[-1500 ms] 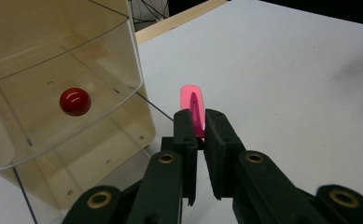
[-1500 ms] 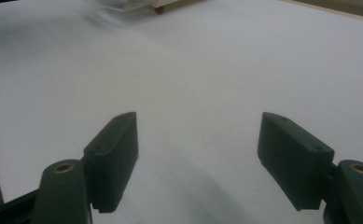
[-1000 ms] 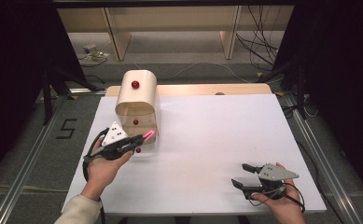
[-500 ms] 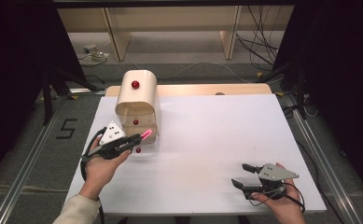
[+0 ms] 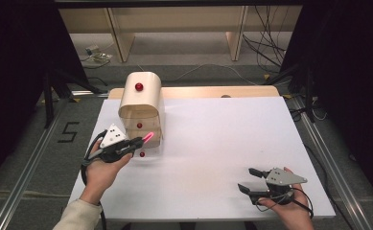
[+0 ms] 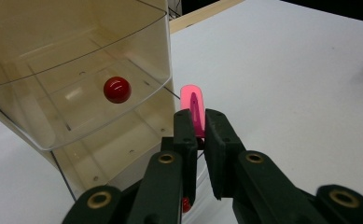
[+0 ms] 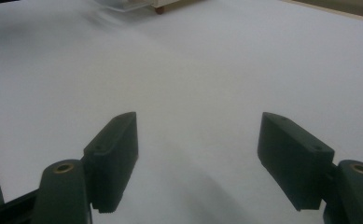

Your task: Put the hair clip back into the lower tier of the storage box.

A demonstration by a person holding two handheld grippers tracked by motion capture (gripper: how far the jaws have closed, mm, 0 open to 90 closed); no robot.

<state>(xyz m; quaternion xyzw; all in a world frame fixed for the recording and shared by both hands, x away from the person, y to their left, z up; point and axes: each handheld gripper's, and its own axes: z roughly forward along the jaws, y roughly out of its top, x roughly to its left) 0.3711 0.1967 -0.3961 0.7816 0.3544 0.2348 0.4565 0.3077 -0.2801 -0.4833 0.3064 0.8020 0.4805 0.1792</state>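
Protruding from between the jaws of the left claw (image 6: 197, 140), a small pink bar (image 6: 192, 108) is being pinched at its lower end, its rounded free tip pointing toward the front of a cream drawer cabinet (image 5: 141, 110) with translucent drawers. In the high view the same pink bar (image 5: 148, 138) is sitting just beside the cabinet's lower front corner, above the white counter (image 5: 222, 139). In the left gripper view, a translucent drawer (image 6: 81, 79) is standing pulled out, carrying a round red knob (image 6: 117, 89) on its front. The cabinet's curved top is carrying another red knob (image 5: 139, 86), and a further red knob (image 5: 142, 154) is showing low beside the claw. The left hand (image 5: 100, 167) is gripping the left claw (image 5: 136, 143) at the counter's left side. The right claw (image 5: 251, 181) is being held in the right hand (image 5: 285, 203) near the counter's front right corner, well apart from the cabinet; its jaws are standing spread wide over bare white surface, holding nothing.
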